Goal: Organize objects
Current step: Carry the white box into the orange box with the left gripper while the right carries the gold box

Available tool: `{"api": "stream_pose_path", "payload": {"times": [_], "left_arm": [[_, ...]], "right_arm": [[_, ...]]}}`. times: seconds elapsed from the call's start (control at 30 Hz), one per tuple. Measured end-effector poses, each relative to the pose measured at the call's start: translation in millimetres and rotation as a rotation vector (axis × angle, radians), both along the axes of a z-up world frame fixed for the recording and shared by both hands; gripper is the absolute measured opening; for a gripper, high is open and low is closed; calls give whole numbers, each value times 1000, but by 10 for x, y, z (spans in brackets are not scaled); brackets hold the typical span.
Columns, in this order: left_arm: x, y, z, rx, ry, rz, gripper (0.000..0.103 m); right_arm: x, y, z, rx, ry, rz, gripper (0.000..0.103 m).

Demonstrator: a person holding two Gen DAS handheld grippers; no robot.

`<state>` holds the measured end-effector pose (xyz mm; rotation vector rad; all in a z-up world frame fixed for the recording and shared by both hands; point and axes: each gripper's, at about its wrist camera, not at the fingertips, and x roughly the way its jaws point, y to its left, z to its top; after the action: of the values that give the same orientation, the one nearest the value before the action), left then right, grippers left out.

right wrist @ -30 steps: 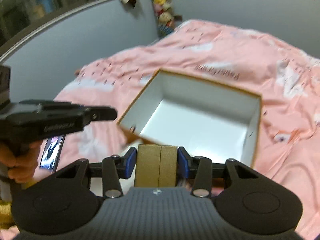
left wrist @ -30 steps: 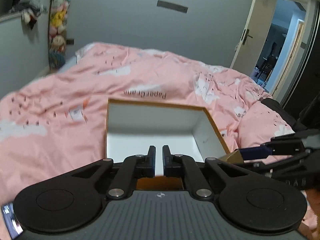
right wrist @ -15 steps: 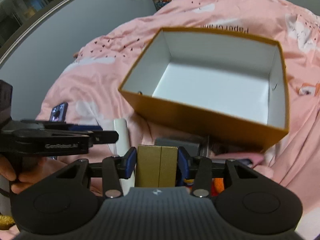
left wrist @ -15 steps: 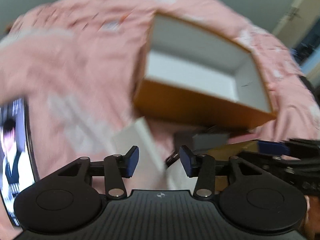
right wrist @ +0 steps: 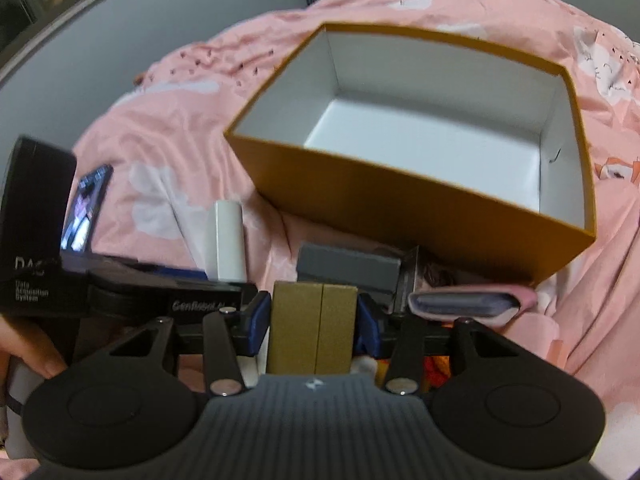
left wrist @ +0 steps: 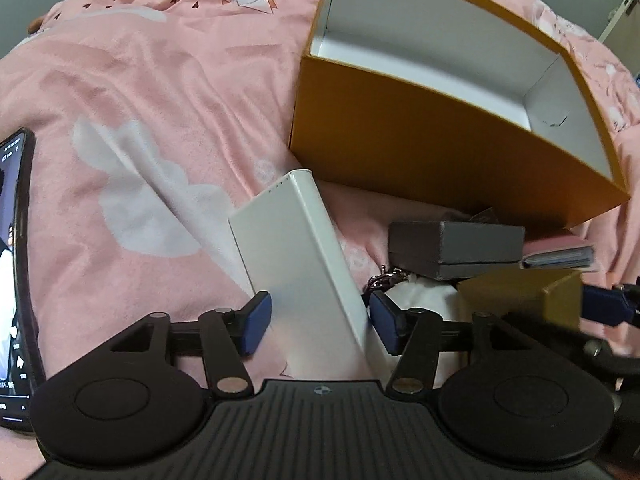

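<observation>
The orange box (right wrist: 420, 208) is sitting open on the pink duvet (left wrist: 152, 92), its white inside bare, so nothing seems to have gone in yet. The loose things are lying in a huddle right against its near wall, which makes sense if they are all meant to end up inside: a white power bank (left wrist: 296, 256), a grey box (left wrist: 456, 248), a pink card wallet (right wrist: 472, 304) and a keyring (left wrist: 386, 280) on something white.

The left gripper (left wrist: 318, 324) is tipping steeply down over the power bank, and its jaws have just been opening; they are now standing wide on either side of the bank's near end, the blue pads (left wrist: 256, 324) looking just clear of its sides, so it is framing the thing rather than gripping it. I'd guess a pinch across the narrow width is what it is lining up for.

The right gripper (right wrist: 314, 328) is also angling down, beside the left, and it is clamping a gold box (right wrist: 314, 328) squarely between its pads, held upright above the clutter. A phone (left wrist: 14, 272) with a lit screen is lying off to the left, well apart from the pile, probably not part of the tidying
</observation>
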<state>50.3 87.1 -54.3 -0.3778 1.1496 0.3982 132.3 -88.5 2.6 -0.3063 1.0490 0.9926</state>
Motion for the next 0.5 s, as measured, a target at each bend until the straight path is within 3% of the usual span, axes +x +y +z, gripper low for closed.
{"api": "stream_pose_path", "payload": {"times": [0.2,0.37,0.5], "left_arm": [[25,-12,-96,23,10,-7,69],[-134,0,68,5,-56,-5,44],[-248,4,265,14,-123,-38,34]], "right_arm": [[8,-6,-38,-4,27,-13,49],[39,-76,-6,19,53,-36,49],[98,-168,69,77,103,-63,49]]}}
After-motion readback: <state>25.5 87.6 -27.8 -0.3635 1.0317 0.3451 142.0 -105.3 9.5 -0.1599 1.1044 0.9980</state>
